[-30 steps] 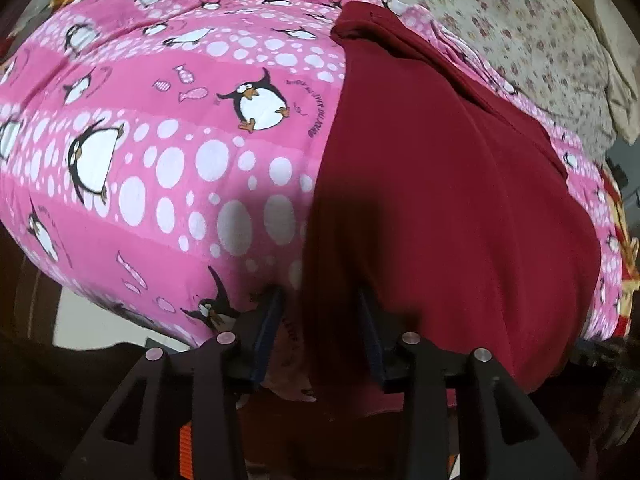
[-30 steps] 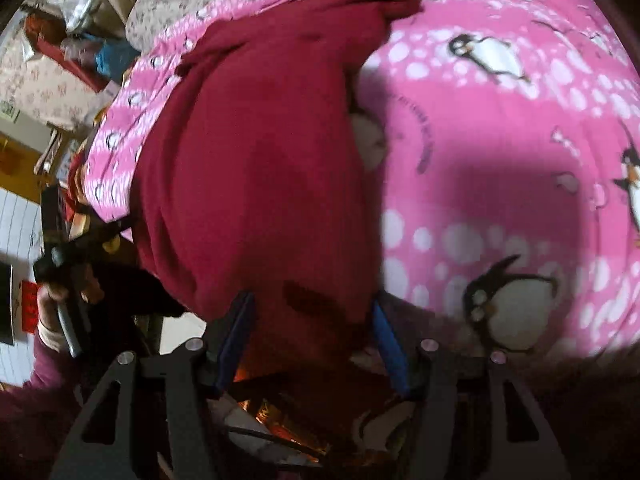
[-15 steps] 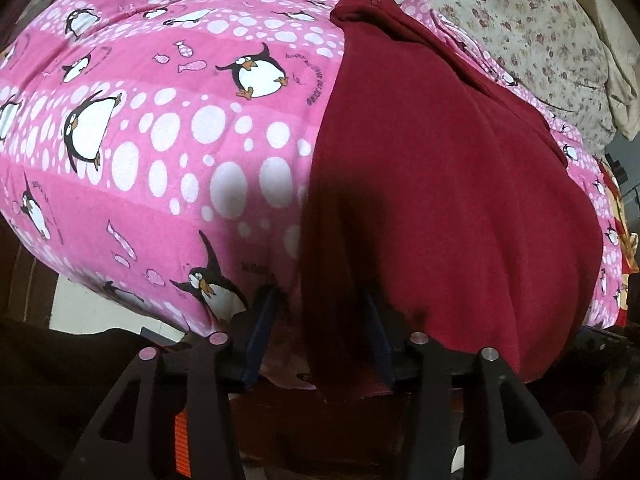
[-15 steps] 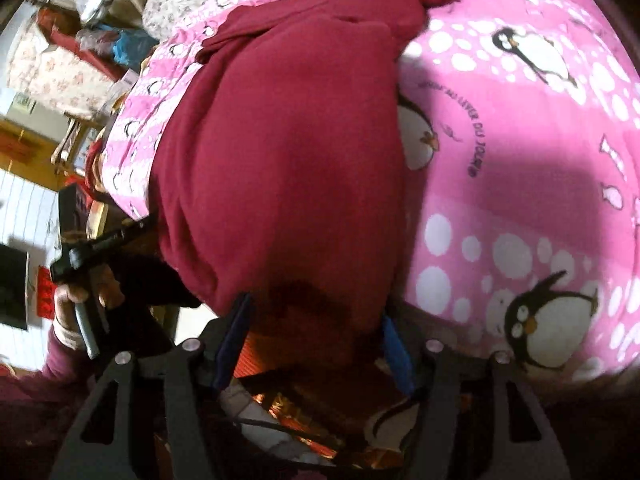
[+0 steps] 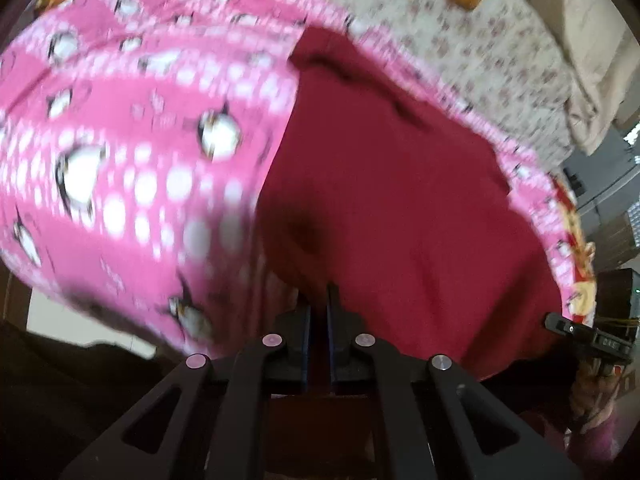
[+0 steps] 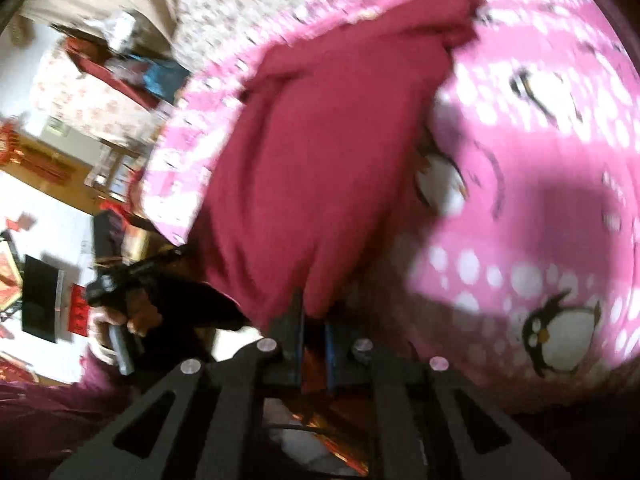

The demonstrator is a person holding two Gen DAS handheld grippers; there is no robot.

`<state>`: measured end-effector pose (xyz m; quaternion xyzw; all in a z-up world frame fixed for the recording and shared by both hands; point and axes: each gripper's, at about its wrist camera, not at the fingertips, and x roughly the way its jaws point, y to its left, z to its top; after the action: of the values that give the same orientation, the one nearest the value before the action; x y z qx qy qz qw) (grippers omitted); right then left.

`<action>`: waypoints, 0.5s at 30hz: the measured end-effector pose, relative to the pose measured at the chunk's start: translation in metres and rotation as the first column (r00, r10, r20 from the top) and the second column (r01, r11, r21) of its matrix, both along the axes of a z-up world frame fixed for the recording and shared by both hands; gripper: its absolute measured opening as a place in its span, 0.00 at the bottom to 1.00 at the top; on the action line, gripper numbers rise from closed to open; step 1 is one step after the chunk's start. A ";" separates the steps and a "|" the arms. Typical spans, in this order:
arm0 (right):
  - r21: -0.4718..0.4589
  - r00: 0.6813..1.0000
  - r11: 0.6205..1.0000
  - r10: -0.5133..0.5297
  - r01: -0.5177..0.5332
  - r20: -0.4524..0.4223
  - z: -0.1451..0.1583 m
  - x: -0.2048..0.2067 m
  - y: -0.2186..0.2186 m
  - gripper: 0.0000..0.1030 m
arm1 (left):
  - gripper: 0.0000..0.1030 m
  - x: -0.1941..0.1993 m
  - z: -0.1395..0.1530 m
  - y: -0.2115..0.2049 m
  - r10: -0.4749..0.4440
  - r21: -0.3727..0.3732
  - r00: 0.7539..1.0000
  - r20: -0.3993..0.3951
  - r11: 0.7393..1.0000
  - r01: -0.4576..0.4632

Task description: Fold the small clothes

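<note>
Fingers of the left gripper (image 5: pixel 319 300) are pinched together on the near hem of the dark red knit garment (image 5: pixel 400 200), and the right gripper (image 6: pixel 313 312) looks clamped on the same hem's other corner, though blur makes that less sure. That garment lies spread over the pink penguin-print blanket (image 5: pixel 120 160) on the bed, its near edge at the bed's side. Judging by this, the first fold is starting: next, both corners should lift together and carry forward evenly toward the far edge.
</note>
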<state>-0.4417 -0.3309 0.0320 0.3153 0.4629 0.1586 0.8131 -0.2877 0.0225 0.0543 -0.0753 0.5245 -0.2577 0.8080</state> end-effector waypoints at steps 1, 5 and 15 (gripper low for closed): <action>0.018 1.000 1.000 -0.011 0.010 0.027 0.009 0.002 -0.003 0.08 | 0.00 0.002 0.008 0.000 0.001 -0.006 1.000 0.022 1.000 -0.001; 0.075 0.992 0.994 -0.082 0.075 0.098 0.034 0.009 -0.023 0.08 | 0.00 0.022 0.043 -0.002 0.022 -0.032 0.993 0.116 0.999 -0.019; 0.085 0.966 0.982 -0.184 0.171 0.183 0.059 0.036 -0.044 0.07 | 0.00 0.062 0.075 -0.040 0.022 0.045 0.958 0.287 0.998 -0.037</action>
<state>-0.4058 -0.3745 0.0909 0.3665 0.3474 0.1300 0.8533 -0.2257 -0.0179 0.1289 -0.0247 0.4070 -0.2405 0.8809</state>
